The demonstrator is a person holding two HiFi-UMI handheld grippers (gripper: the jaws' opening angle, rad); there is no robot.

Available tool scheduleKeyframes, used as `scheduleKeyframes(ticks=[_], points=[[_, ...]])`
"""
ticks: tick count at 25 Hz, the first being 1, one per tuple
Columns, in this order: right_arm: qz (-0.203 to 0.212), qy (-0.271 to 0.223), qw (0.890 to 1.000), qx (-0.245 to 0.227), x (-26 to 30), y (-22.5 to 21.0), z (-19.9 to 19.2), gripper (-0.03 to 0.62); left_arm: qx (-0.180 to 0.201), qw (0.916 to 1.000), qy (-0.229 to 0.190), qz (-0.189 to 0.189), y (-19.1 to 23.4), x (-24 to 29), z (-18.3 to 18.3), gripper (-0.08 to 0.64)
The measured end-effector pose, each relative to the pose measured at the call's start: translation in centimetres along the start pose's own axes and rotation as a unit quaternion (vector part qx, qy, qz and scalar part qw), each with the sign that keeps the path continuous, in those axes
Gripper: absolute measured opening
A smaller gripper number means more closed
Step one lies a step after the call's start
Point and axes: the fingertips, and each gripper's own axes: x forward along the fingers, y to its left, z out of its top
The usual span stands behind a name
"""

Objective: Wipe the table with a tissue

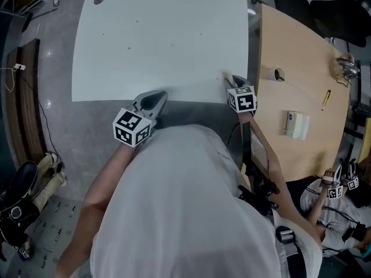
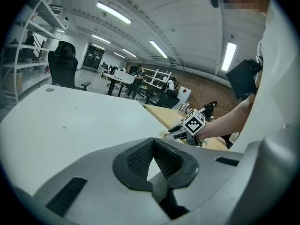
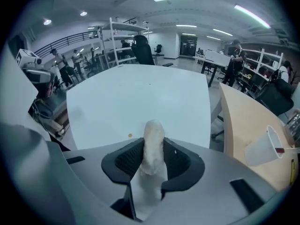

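On the wooden bench (image 1: 301,57) lie a small pale pad (image 1: 296,124) and, apart from it, a yellow pen (image 1: 326,99); a black office chair (image 1: 333,13) stands just beyond that bench.

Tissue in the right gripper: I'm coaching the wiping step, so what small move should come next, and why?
Probably press the tissue down onto the table and push it forward. The right gripper is clamped on the tissue at the table's near edge, and a small speck lies just ahead of it. Whether the tissue already touches the surface is unclear.
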Motion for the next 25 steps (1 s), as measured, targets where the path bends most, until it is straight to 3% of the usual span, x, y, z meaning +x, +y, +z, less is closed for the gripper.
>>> scheduleKeyframes(ticks=[11, 19, 25], points=[[-0.014, 0.001, 0.999, 0.05, 0.4, 2.4, 0.6, 0.126, 0.001, 0.9999, 0.003, -0.011, 0.5, -1.1, -0.2, 0.005], [-0.031, 0.008, 0.999, 0.024, 0.8, 4.8, 0.8, 0.124, 0.008, 0.9996, 0.006, -0.026, 1.2, -1.5, -0.1, 0.005], [-0.005, 0.002, 1.0, 0.027, 1.3, 9.2, 1.5, 0.124, 0.014, 0.9994, 0.007, -0.03, 2.9, -2.7, 0.2, 0.005]])
